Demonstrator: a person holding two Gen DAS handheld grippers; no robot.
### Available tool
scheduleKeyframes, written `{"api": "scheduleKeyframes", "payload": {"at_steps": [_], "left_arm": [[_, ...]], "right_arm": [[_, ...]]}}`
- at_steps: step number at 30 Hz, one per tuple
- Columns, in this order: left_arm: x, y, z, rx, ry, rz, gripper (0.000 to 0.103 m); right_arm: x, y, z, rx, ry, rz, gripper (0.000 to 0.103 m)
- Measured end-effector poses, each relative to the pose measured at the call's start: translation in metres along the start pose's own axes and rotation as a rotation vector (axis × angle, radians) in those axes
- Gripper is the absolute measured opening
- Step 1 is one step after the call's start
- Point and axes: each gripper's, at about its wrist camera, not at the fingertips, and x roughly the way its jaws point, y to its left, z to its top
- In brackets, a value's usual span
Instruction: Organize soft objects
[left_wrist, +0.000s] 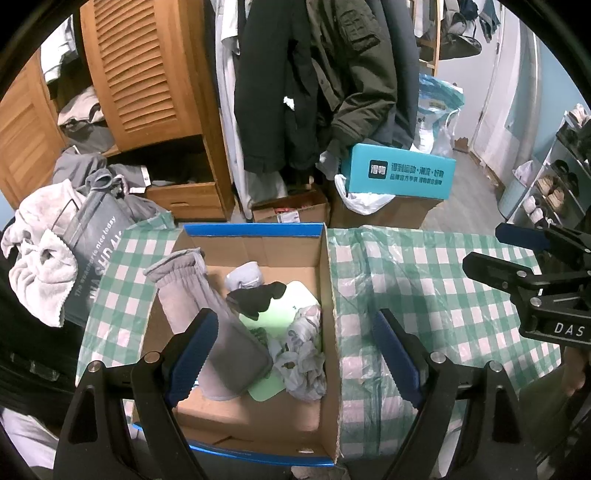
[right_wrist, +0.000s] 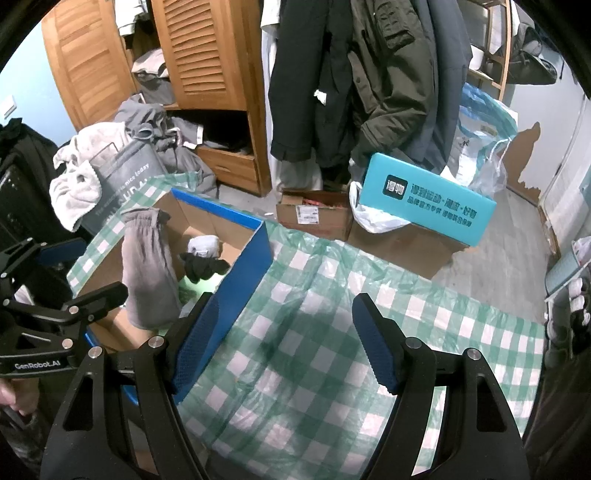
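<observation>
Both grippers were wide open, fingers empty. Left gripper (left_wrist: 295, 354) hung over the box (left_wrist: 330, 295); grey sleeve (left_wrist: 207, 314) draped on its left wall. I'd tuck that in. Right gripper (right_wrist: 284, 343) idled over the checked cloth (right_wrist: 314, 350).

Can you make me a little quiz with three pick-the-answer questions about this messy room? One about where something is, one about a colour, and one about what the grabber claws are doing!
1. Where is the black sock?
A. Inside the cardboard box
B. On the checked cloth
C. Hanging with the coats

2. What colour is the top edge of the cardboard box?
A. Red
B. Blue
C. Yellow

3. What is the left gripper doing?
A. Squeezing the black sock
B. Shut tight on nothing
C. Standing open above the box

Answers:
1. A, the black sock lies among the other soft things in the box, on a pale green sheet.
2. B, a blue strip runs along the box rim.
3. C, its two blue pads stand wide apart and press on nothing.
</observation>
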Motion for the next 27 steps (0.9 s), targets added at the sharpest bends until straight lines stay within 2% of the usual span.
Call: {"api": "scheduleKeyframes", "payload": {"at_steps": [12, 27], "left_arm": [[0.0028, 0.0007, -0.0009, 0.002, 0.025, 0.023, 0.087], [0.0001, -0.0056, -0.0023, 0.05, 0.0, 0.058, 0.089]], "right_arm": [[0.0014, -0.0012, -0.0006, 0.0, 0.003, 0.0, 0.074], [0.0037, -0.0085, -0.0048, -0.002, 0.007, -0.003, 0.074]]}}
